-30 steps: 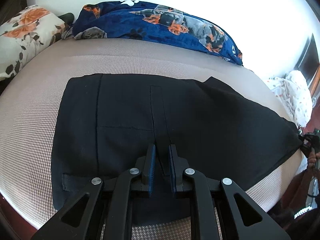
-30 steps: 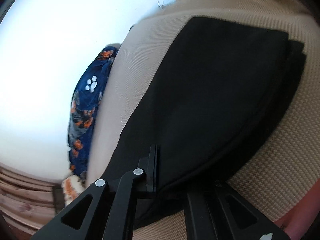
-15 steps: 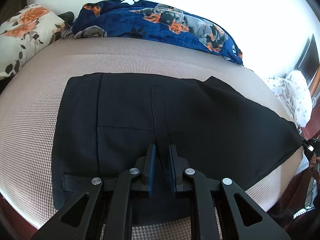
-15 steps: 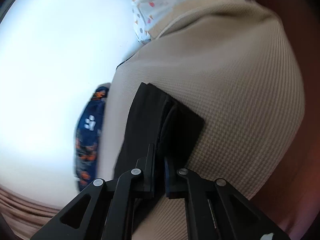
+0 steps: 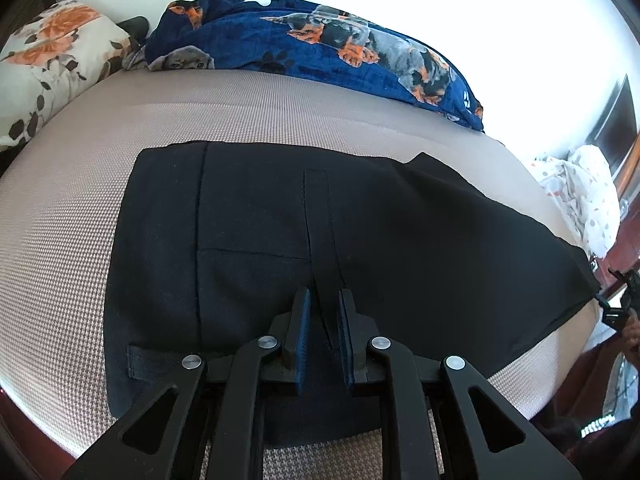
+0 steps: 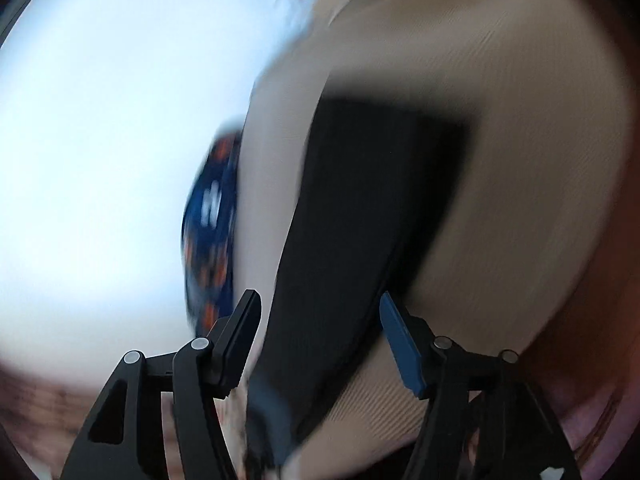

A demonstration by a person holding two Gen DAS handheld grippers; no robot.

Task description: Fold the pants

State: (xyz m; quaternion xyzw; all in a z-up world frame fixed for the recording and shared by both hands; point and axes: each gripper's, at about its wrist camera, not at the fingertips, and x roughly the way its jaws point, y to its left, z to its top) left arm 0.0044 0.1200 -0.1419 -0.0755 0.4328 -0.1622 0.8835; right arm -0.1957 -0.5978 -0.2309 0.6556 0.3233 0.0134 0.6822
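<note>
Black pants (image 5: 280, 248) are laid flat on the bed (image 5: 60, 280), long axis running left to right. The left tool (image 5: 323, 308), nearly closed, is pinched on the waist-end fabric. The right tool (image 6: 320, 312), its jaws just opened, is seen released at the leg end, cloth lying loose between them.

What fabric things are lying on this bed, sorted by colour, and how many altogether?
Black: 1, the pants
Blue with dogs: 1, the blanket
White with orange flowers: 1, the pillow
White with small spots: 1, the crumpled cloth
Total: 4
</note>
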